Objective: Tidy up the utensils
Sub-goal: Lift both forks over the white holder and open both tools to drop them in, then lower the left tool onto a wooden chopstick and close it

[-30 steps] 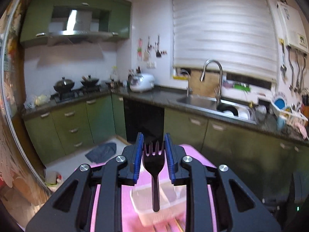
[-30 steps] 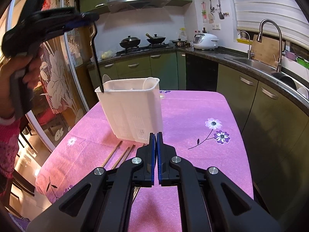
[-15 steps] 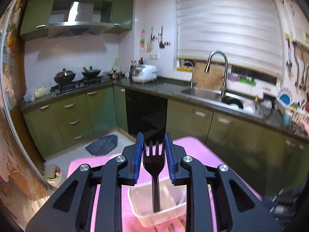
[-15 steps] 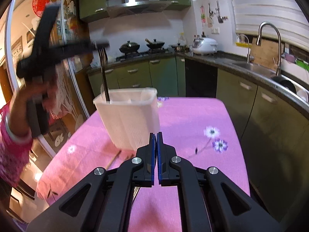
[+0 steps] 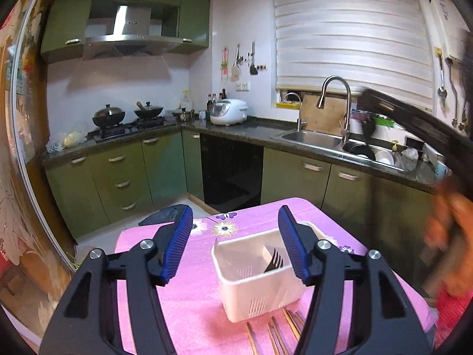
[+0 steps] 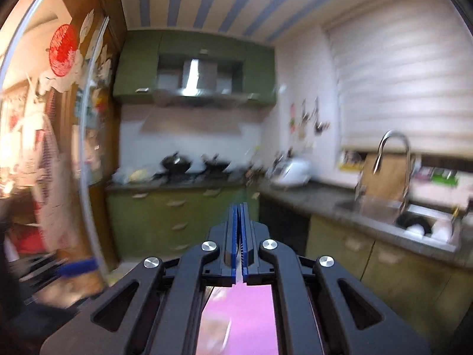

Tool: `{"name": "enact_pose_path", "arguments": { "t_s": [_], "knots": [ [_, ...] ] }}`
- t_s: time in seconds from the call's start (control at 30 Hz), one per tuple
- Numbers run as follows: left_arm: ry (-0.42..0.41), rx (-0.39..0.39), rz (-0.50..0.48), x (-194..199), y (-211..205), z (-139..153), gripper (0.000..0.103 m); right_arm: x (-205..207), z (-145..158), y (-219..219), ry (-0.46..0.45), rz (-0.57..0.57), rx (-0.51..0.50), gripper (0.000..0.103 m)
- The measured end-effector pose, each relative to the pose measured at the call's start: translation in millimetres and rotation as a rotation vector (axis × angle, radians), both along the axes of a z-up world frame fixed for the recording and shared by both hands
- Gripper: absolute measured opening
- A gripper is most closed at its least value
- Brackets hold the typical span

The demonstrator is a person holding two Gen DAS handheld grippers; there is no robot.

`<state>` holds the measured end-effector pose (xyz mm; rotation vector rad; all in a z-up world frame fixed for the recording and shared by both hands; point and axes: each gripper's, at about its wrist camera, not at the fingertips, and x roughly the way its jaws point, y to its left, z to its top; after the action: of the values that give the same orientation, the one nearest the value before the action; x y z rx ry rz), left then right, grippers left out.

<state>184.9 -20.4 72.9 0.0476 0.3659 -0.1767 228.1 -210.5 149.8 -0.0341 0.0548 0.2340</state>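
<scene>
A green-cabinet kitchen lay behind the pink tabletop (image 5: 189, 301), where a white holder (image 5: 260, 278) stood with the black fork (image 5: 273, 261) resting inside. The left hand-held gripper (image 5: 235, 244) had just been opening, nothing between its jaws. The right hand-held gripper (image 6: 239, 236) was closed, empty. Chopsticks (image 5: 280, 335) remained; best lifted well clear of the holder's rim.

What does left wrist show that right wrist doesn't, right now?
Left wrist only: the left gripper, open with nothing between its pads, the white utensil holder with the black fork standing inside, and chopsticks on the cloth in front of it.
Right wrist only: the right gripper, shut and empty, aimed level at the blurred kitchen, and the striped ceiling.
Both: pink tablecloth, faucet, range hood.
</scene>
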Motion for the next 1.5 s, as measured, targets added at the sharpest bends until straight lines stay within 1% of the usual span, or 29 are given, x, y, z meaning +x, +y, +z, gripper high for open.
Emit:
{"name": "enact_pose_path", "arguments": {
  "t_s": [0.1,0.13,0.23,0.33,0.4,0.5,0.53,0.57,0.6,0.63,0.7,0.8,0.9,1.03,1.1,1.2,1.27,1.33,1.37,1.5],
  "knots": [
    [-0.017,0.020,-0.002,-15,3,2,0.057,24,-4,23,-0.069,-0.069,-0.055,0.003],
    [-0.021,0.022,-0.003,-18,5,2,0.057,30,-6,26,-0.077,-0.078,-0.067,0.003],
    [-0.019,0.015,-0.010,-24,9,3,0.057,49,-28,46,-0.096,-0.121,-0.132,0.003],
    [-0.009,0.003,-0.008,-26,16,2,0.057,64,-54,57,-0.082,-0.131,-0.165,0.003],
    [0.004,-0.002,-0.011,-27,17,0,0.057,67,-71,61,-0.080,-0.136,-0.182,0.003],
    [0.018,-0.002,-0.012,-27,17,-4,0.057,63,-89,60,-0.065,-0.120,-0.181,0.004],
    [0.027,-0.002,-0.016,-28,17,-7,0.057,62,-94,60,-0.054,-0.112,-0.184,0.014],
    [0.032,-0.002,-0.017,-29,17,-9,0.057,60,-98,59,-0.040,-0.101,-0.185,0.032],
    [0.039,-0.002,-0.018,-30,16,-11,0.057,53,-102,55,-0.034,-0.092,-0.178,0.038],
    [0.045,-0.001,-0.019,-32,16,-14,0.057,50,-104,53,-0.028,-0.083,-0.168,0.041],
    [0.068,-0.001,-0.025,-33,15,-20,0.057,37,-103,45,-0.028,-0.069,-0.153,0.041],
    [0.118,0.000,-0.032,-36,11,-34,0.057,7,-94,26,-0.032,-0.058,-0.107,0.041],
    [0.177,0.000,-0.029,-40,7,-57,0.058,-29,-90,5,-0.010,-0.058,-0.075,0.041],
    [0.284,0.013,-0.034,-41,-3,-98,0.058,-73,-107,-19,0.057,-0.089,-0.092,0.041],
    [0.331,0.025,-0.020,-36,-7,-119,0.058,-92,-121,-31,0.100,-0.118,-0.113,0.041],
    [0.403,0.041,0.006,-25,-13,-147,0.057,-115,-141,-51,0.160,-0.148,-0.108,0.041],
    [0.438,0.060,0.013,-20,-18,-162,0.056,-126,-153,-65,0.195,-0.171,-0.099,0.041],
    [0.456,0.088,0.039,-18,-23,-174,0.048,-129,-160,-77,0.222,-0.177,-0.080,0.041],
    [0.471,0.088,0.044,-13,-23,-179,0.044,-131,-162,-81,0.237,-0.178,-0.074,0.041],
    [0.491,0.085,0.056,-3,-23,-187,0.043,-127,-165,-86,0.286,-0.152,-0.081,0.041]
  ]
}}
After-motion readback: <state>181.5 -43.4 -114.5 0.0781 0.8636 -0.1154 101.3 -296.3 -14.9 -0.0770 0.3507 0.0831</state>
